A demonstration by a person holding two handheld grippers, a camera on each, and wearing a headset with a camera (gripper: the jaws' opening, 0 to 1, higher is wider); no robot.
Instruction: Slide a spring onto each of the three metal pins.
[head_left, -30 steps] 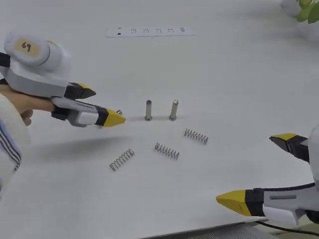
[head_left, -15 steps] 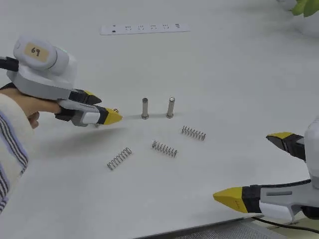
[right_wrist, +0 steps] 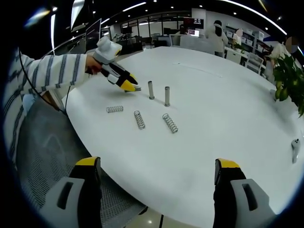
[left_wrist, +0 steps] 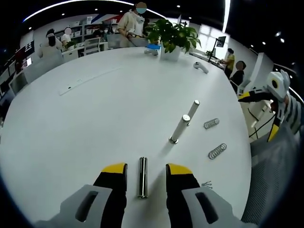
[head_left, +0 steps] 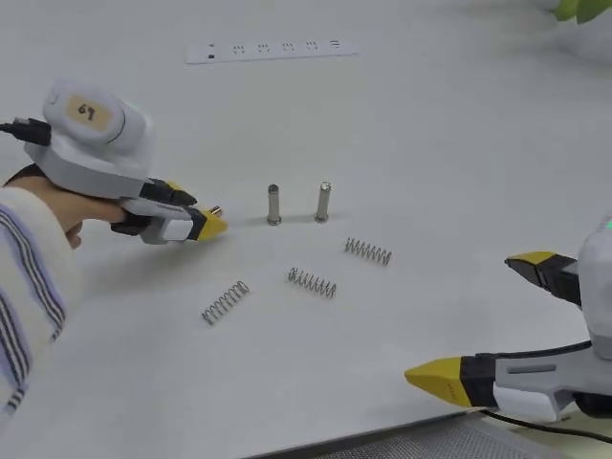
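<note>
White tabletop (head_left: 449, 124), open-plan office behind, power strip (head_left: 273, 50) at the far edge.

Status: no spring is on a pin yet, so I read this as the set-up for the first one.

- Three metal pins stand upright in a row: left pin (head_left: 215, 210), middle pin (head_left: 273, 206), right pin (head_left: 323, 202).
- Three springs lie flat on the near side of that row, all apart from the pins: left spring (head_left: 225, 302), middle spring (head_left: 313, 282), right spring (head_left: 368, 251).
- Left gripper (left_wrist: 145, 169): my fingers straddle the left pin, part open. The left gripper view shows a sliver of tabletop on each side of the pin, so there is no clamp and nothing held.
- Right gripper (right_wrist: 158, 165): fingers spread wide, empty, at the near right edge of the tabletop and well apart from the springs.

Next move, my call:
- Right gripper goes for a spring; the right spring is the closest.
- Pinch across the coils towards one end, and lightly, since a spring like this will likely squash or flick out under a hard squeeze.
- Stand it up, line its bore over a pin top and let it slide down.
- Left fingers can close low on the left pin to steady it, leaving the top free for the spring.

Watch: the pins are slim on a small foot, so a sideways nudge could tip one. The left and middle pins stand near each other, so come in from above.
</note>
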